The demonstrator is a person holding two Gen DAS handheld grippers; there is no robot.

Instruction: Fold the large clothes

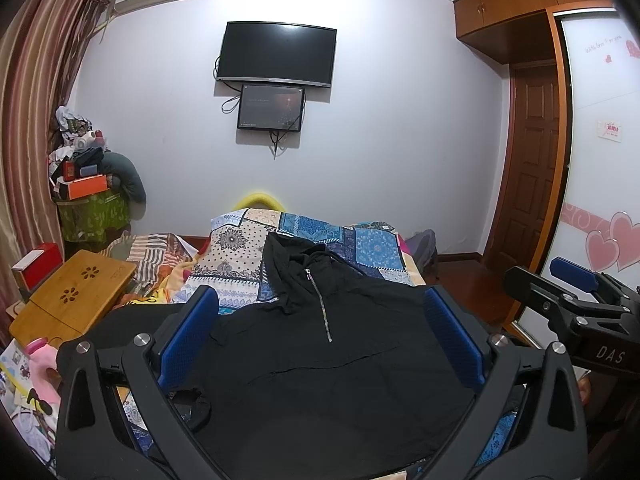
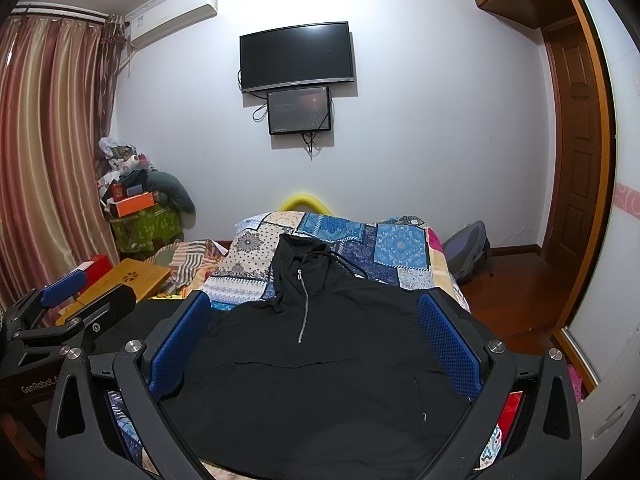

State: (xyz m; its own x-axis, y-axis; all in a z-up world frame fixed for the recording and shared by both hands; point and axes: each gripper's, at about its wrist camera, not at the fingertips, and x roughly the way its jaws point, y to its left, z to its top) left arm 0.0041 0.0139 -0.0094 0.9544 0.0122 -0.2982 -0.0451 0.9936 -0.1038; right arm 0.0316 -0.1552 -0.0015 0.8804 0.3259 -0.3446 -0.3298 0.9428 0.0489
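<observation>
Black hoodie [image 1: 320, 360] lay spread flat on the bed w/ patchwork quilt [image 1: 360, 240], filling the lower centre of both views; hood pointed toward the far wall, metal zip [image 1: 320, 304] running down the chest near mid-frame. Front of garment faced up, a few creases across the body.

Left hand-held gripper [image 1: 320, 344] sat above the hoodie w/ jaws wide apart, blue pads [image 1: 188, 332] at either side of the lower frame, nothing between them. Right hand-held gripper [image 2: 314, 344] likewise spread wide over the hoodie, holding nothing. Each showed in the other's view: right one at the right edge of the left cam, left one at the left edge of the right cam.

Bkgd: TV [image 1: 276, 54] on the wall in upper centre w/ a smaller screen [image 1: 270, 108] just below it, striped curtain [image 2: 44, 160] at left, wooden lap desk [image 1: 76, 296] at lower left beside the bed.
</observation>
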